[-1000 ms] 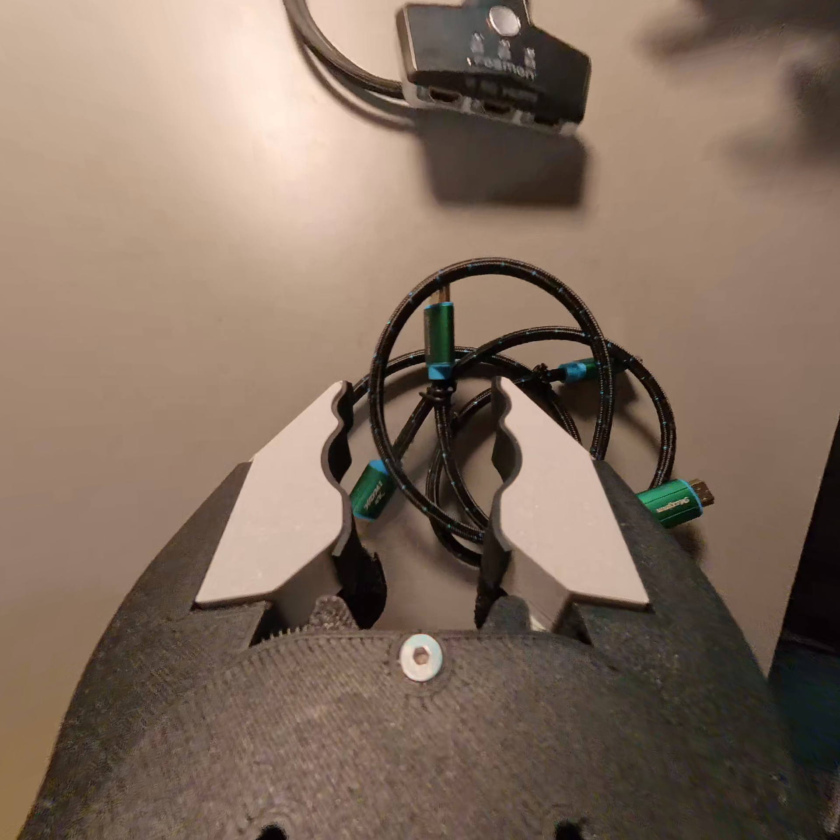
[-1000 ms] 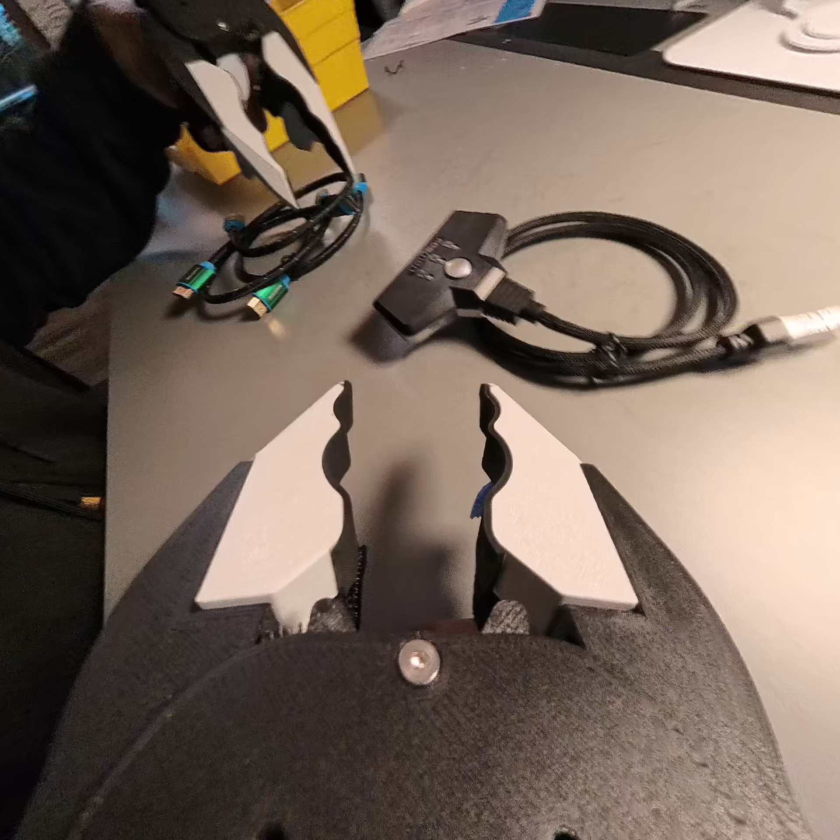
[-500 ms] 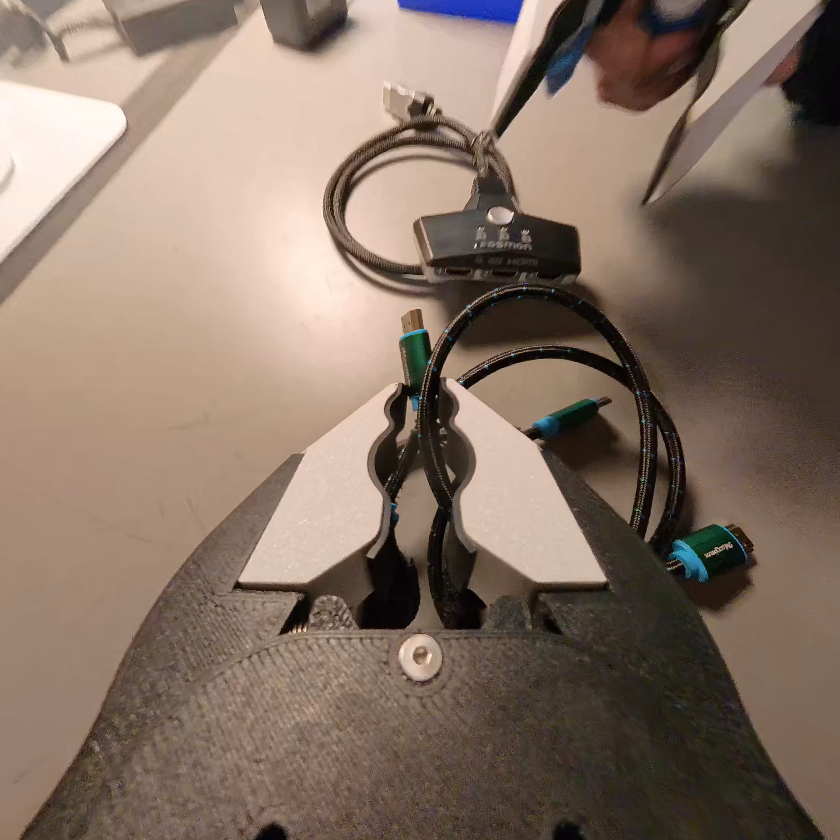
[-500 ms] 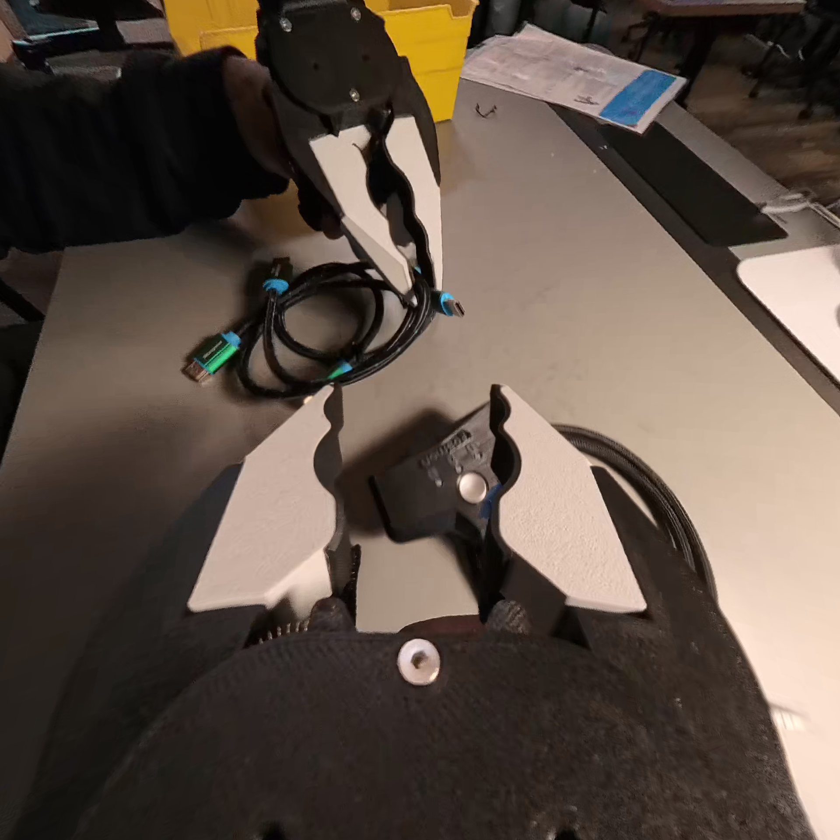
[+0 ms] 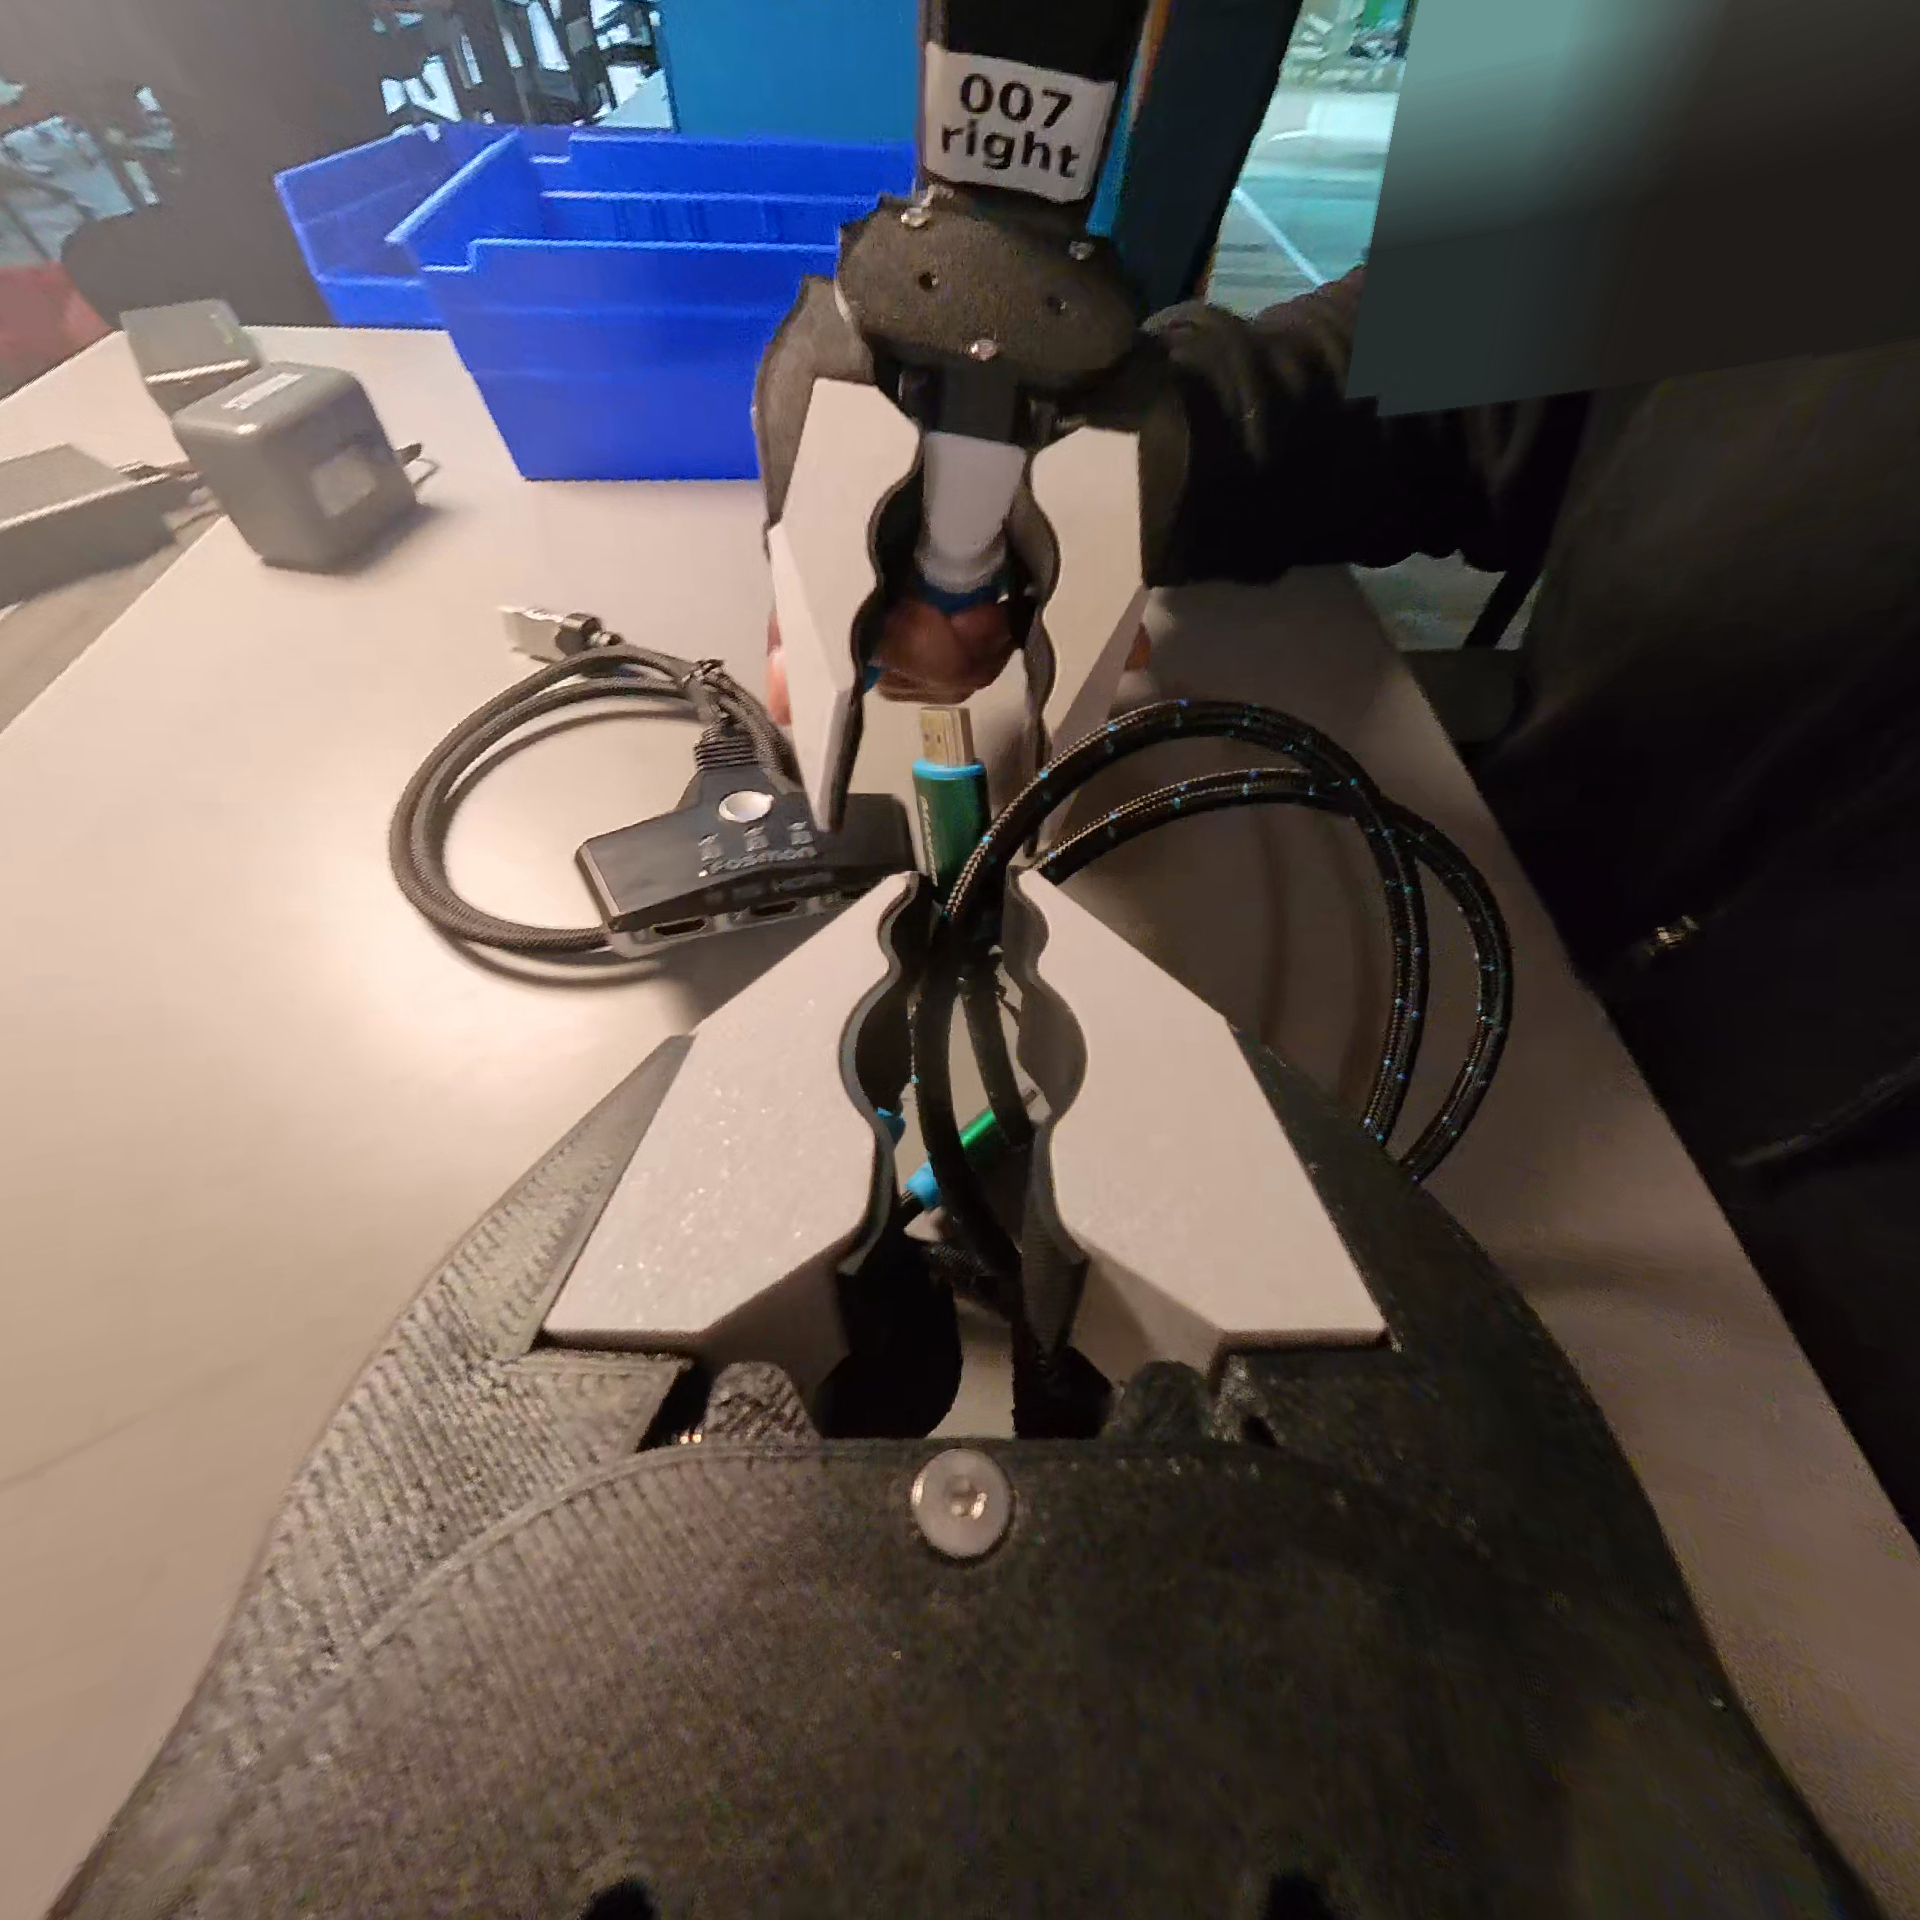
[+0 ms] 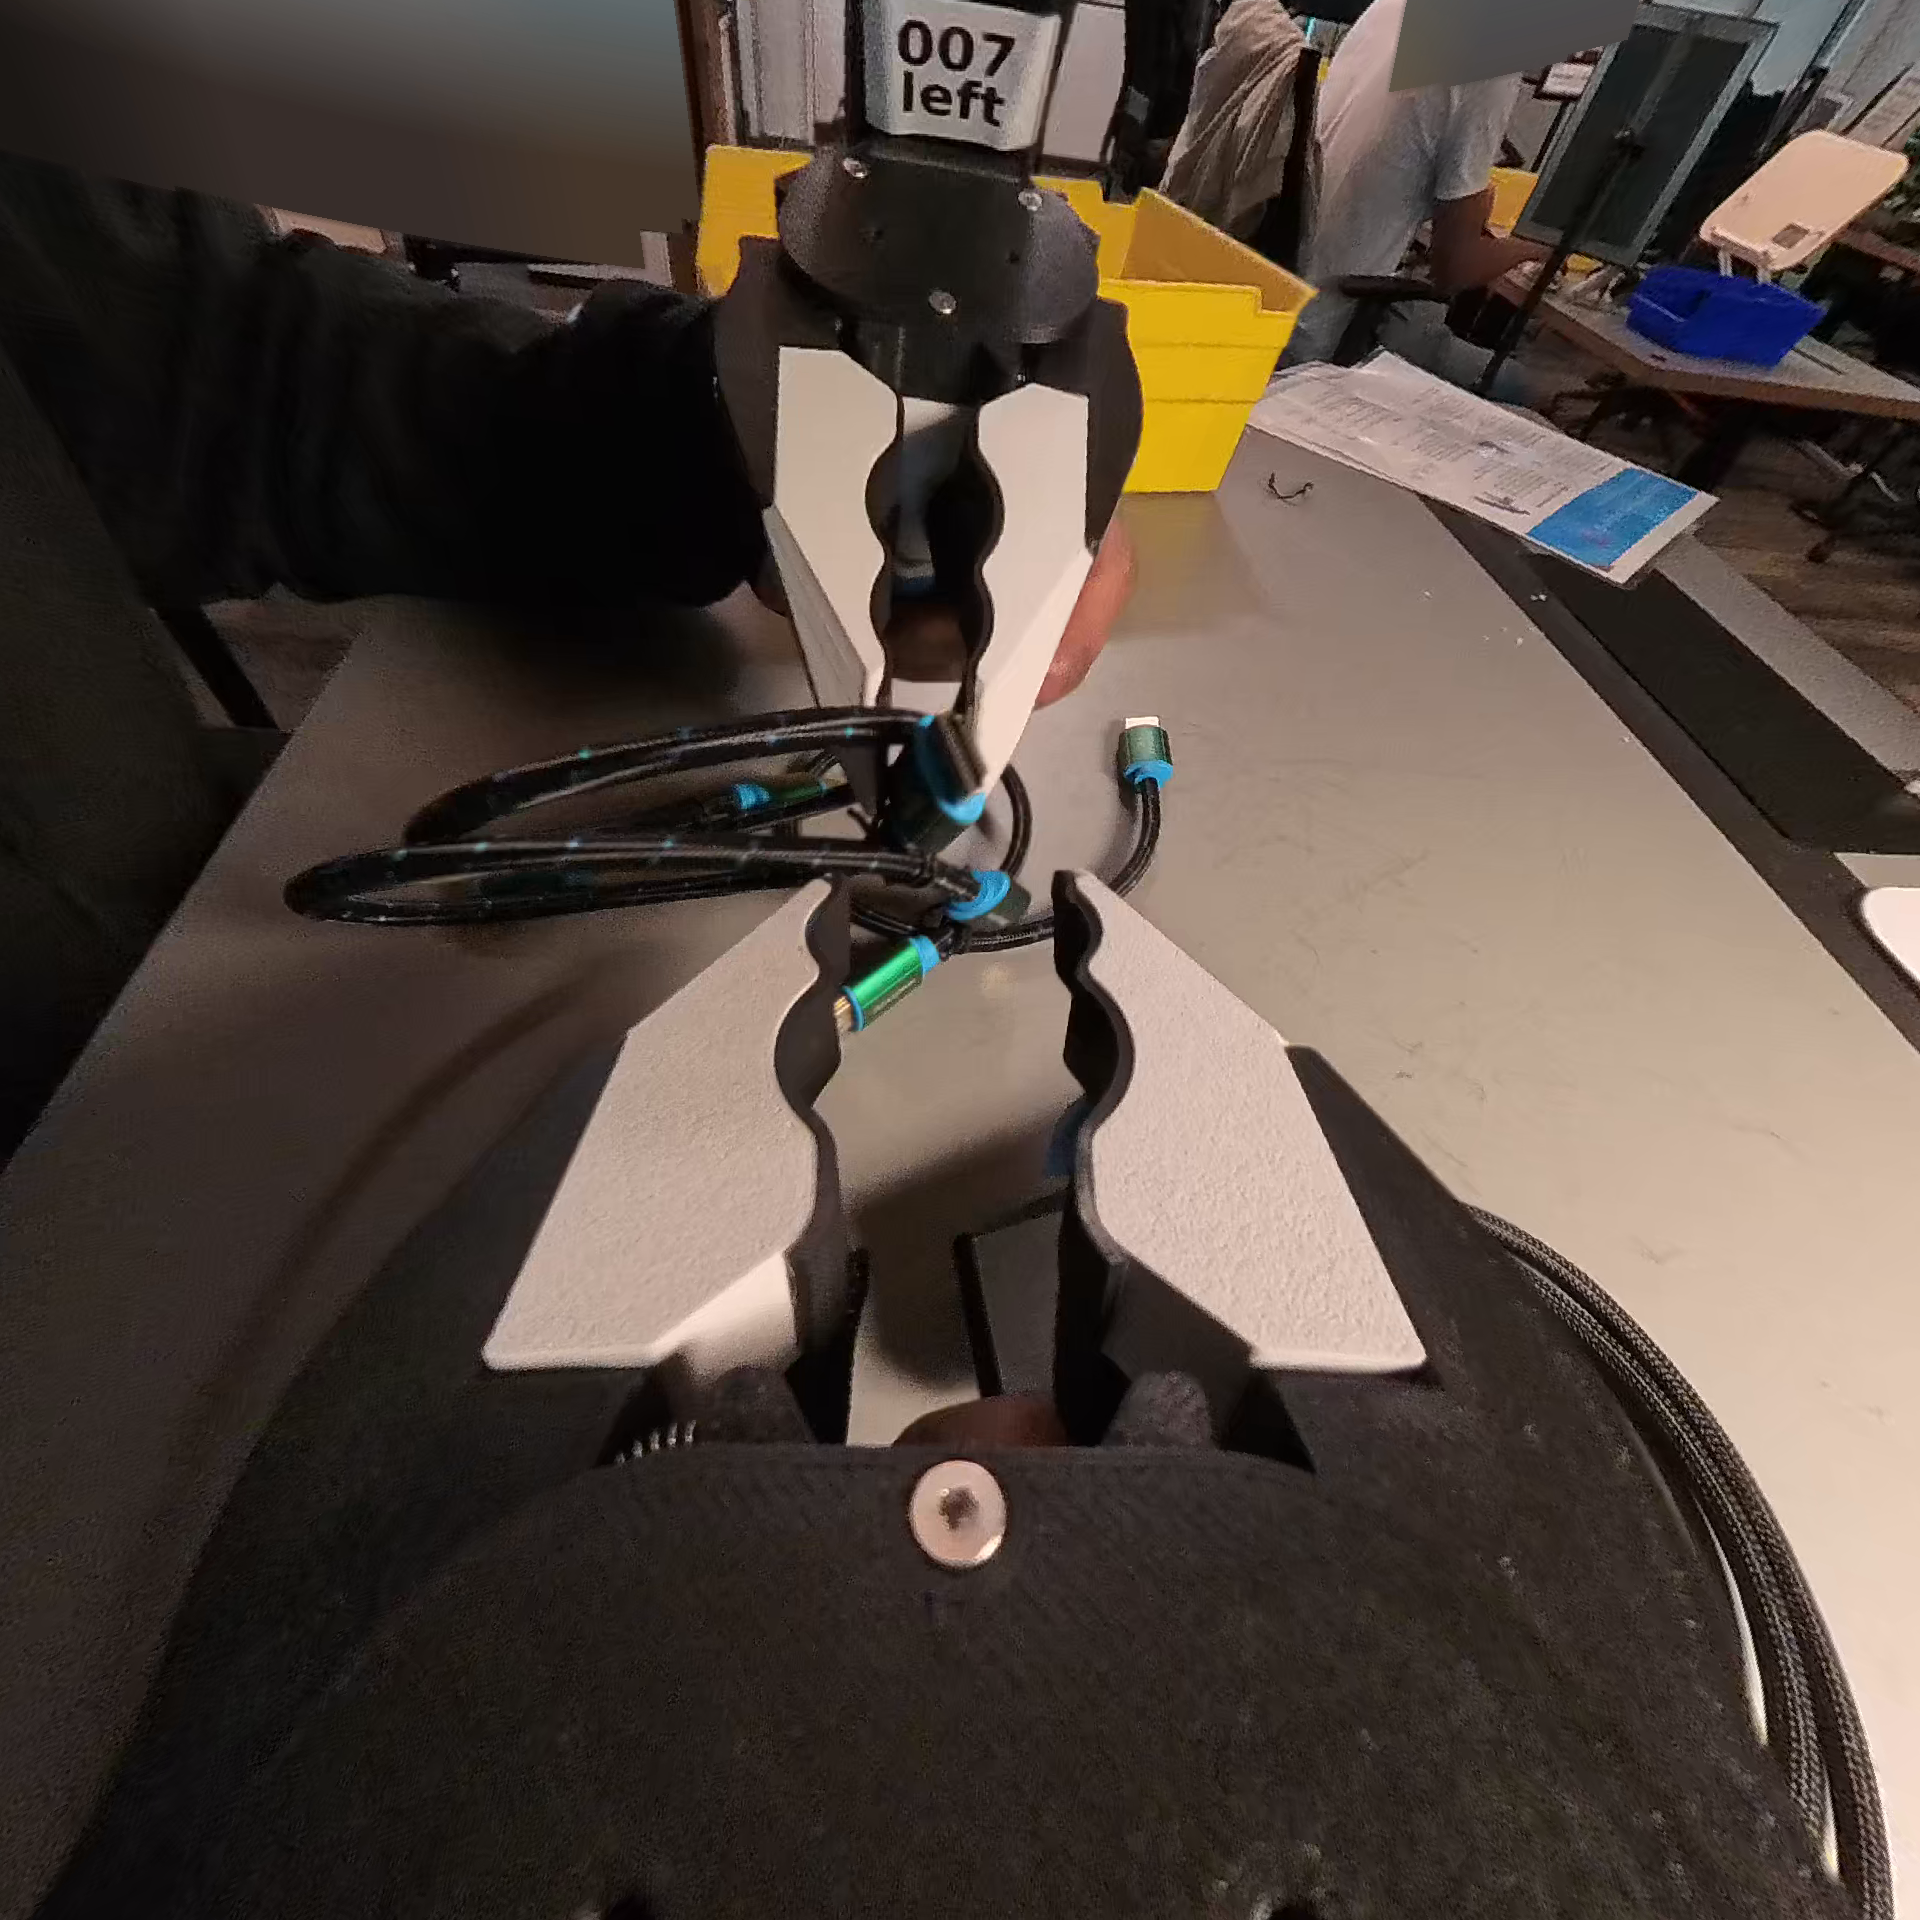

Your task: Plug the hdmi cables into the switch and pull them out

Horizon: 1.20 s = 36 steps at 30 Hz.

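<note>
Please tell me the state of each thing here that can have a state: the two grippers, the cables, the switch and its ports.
Left gripper: shut on the cable bundle.
Right gripper: open, straddling the switch, nothing held.
Cable bundle: coiled, lifted at the gripped end.
Green plug: unplugged, sticking up past the fingertips.
Switch: flat on the table; visible ports empty.
Switch's own cable: coiled behind it, attached.

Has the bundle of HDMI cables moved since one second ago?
Yes. The left gripper has closed on the HDMI cables and lifted them off the table, toward the switch, which lies where it was.
</note>
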{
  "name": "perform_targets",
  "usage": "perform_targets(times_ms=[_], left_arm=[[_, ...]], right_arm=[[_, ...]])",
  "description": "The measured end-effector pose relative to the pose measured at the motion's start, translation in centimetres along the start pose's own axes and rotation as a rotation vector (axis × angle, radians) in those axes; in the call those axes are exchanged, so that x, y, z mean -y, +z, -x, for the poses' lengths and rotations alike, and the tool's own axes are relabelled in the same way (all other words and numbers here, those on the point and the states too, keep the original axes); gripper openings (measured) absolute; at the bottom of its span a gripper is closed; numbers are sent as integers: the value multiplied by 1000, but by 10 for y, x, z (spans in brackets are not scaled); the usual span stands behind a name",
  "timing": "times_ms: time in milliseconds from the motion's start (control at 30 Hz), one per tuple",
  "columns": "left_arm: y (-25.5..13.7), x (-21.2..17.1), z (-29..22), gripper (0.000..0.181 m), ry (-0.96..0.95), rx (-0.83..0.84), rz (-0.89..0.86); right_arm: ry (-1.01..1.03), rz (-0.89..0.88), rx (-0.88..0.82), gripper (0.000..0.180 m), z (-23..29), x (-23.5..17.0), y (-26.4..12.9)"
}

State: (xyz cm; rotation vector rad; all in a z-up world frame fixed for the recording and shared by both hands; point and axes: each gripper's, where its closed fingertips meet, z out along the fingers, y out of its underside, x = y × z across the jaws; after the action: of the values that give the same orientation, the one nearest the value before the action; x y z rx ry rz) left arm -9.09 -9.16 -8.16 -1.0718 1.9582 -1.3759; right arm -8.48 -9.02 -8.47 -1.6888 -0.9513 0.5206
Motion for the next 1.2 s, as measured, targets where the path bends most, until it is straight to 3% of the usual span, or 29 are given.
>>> perform_targets(times_ms=[133, 233, 367, 767, 1000, 1200], left_arm=[[9, -1, -12, 13, 3, -63, -2], [13, -6, -11, 13, -3, -59, 14], [7, -8, -2, 12, -22, -27, 5], [-81, -40, 86, 5, -400, 340, -11], [-119, -35, 100, 5, -459, 437, -87], [-128, -26, 107, 5, -532, 472, -185]], right_arm=[[38, -61, 60, 38, 10, 8, -1], [33, -56, 76, 15, 13, 6, -3], [42, -74, -3, 14, -1, 5, -11], [263, -208, -132, 13, -49, 3, -54], [208, -98, -51, 13, -25, -11, -34], [183, 42, -10, 13, -5, -29, -7]])
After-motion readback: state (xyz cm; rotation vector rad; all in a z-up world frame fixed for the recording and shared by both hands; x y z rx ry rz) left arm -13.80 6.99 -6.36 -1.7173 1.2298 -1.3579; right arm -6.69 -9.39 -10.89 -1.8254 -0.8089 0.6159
